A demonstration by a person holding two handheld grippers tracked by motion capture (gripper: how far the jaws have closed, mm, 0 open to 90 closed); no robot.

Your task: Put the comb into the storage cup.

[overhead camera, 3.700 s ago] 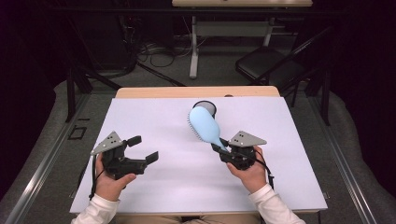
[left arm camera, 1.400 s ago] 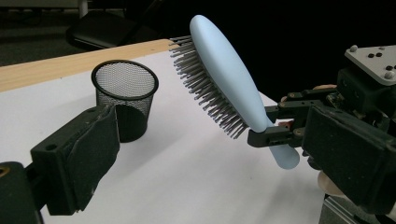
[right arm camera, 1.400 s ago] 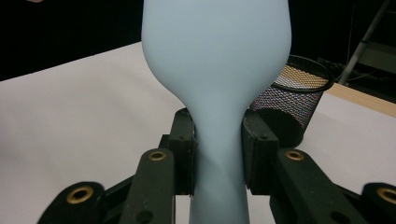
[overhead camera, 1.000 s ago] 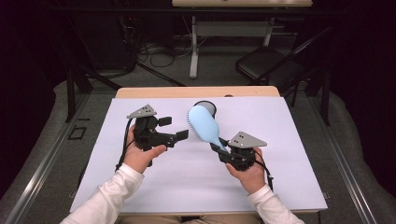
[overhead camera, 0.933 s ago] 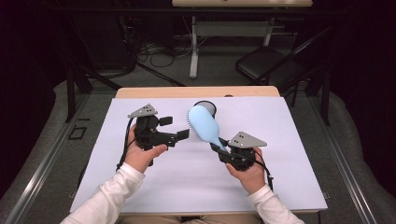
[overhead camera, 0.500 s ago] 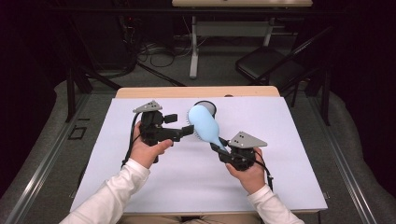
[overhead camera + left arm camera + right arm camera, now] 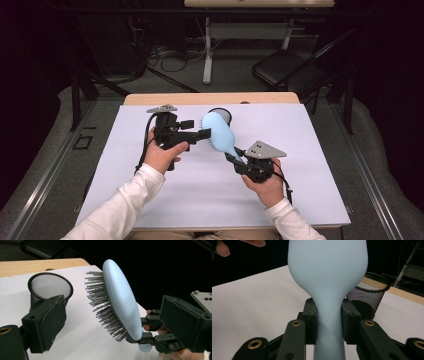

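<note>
Now | right gripper (image 7: 239, 159) jaws clamp hairbrush (image 7: 219, 133) handle | left gripper (image 7: 195, 131) jaws apart

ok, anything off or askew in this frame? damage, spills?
Nothing stands out. The right gripper clamps the blue hairbrush by its handle, head tilted up above the white table. The mesh cup stands upright behind it. The left gripper is open beside the bristles. No spill or damage visible.

White long sleeves (image 7: 125, 200); each black hand-held gripper (image 7: 197, 129) carries a grey three-cornered plate (image 7: 264, 149), brass-ringed jaw pivots (image 7: 254, 344) and a trailing black cable (image 7: 145, 150).
</note>
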